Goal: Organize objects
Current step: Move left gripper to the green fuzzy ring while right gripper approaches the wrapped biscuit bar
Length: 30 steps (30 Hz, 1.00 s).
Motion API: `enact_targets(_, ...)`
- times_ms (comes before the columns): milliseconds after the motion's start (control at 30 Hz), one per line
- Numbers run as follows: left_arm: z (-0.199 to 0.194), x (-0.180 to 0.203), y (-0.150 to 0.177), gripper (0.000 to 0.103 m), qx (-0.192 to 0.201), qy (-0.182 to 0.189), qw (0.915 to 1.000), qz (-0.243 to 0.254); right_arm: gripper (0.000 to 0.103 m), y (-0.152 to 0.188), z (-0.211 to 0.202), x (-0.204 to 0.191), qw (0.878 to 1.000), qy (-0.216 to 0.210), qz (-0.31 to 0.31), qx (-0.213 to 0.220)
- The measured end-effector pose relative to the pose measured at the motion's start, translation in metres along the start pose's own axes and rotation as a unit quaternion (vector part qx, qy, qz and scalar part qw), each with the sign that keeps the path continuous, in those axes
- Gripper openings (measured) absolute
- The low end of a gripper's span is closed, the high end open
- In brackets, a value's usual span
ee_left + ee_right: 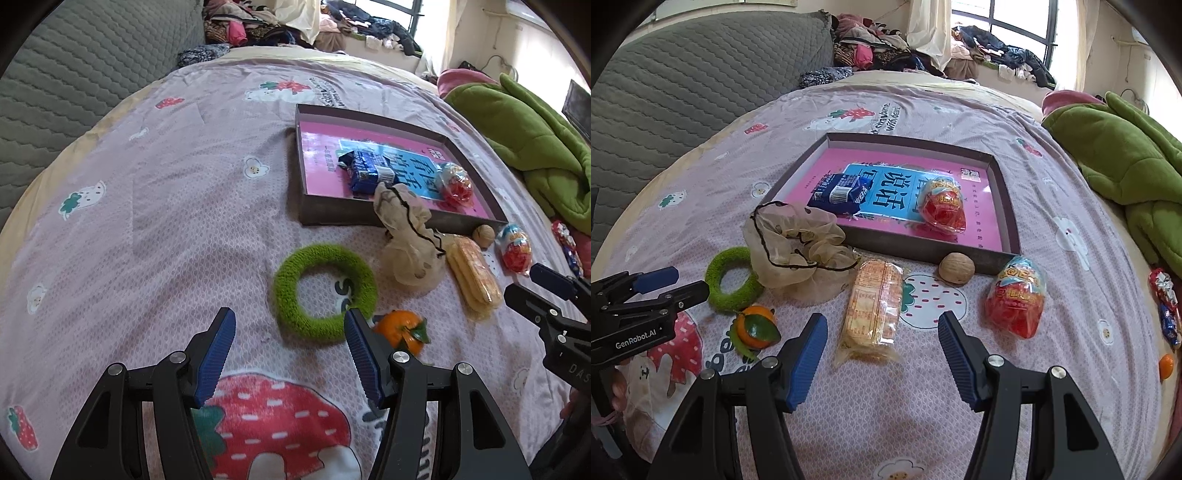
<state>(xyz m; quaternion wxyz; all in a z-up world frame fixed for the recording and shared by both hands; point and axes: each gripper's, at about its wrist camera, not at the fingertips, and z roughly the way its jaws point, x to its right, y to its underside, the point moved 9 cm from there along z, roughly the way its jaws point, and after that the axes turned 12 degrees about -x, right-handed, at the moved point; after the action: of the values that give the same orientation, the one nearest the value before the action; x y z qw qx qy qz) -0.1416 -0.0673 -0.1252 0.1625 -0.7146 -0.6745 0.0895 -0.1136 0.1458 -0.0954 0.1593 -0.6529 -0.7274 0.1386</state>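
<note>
A shallow dark box (1006,206) (301,177) with a pink lining lies on the bed; in it are a blue snack pack (838,194) (364,171) and a red egg-shaped candy pack (943,206) (458,184). In front of it lie a green ring (325,291) (729,284), a beige mesh pouch (798,251) (410,243), a cracker pack (873,310) (474,277), a walnut (956,267) (484,234), a second red egg pack (1015,299) (515,253) and a tangerine (402,330) (755,330). My left gripper (290,356) is open just before the ring. My right gripper (882,358) is open, just before the cracker pack.
A green blanket (1126,162) is heaped at the right. A wrapped candy (1165,306) and a small orange fruit (1166,366) lie near the right edge. A grey quilted headboard (701,74) stands at the left; clothes (879,48) pile up behind.
</note>
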Motion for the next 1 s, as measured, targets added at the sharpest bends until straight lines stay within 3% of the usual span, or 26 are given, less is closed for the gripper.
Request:
enact_targets(433, 0.023, -0.005, -0.023, 0.063, -0.007, -0.008, 0.9999, 0.002, 0.062, -0.005, 0.02, 0.005, 1.0, -0.002, 0.012, -0.014)
enact_targets(1000, 0.048, -0.014, -0.028, 0.063, -0.017, -0.02, 0.9997, 0.002, 0.062, -0.007, 0.046, -0.006, 0.999, 0.001, 0.011, -0.034)
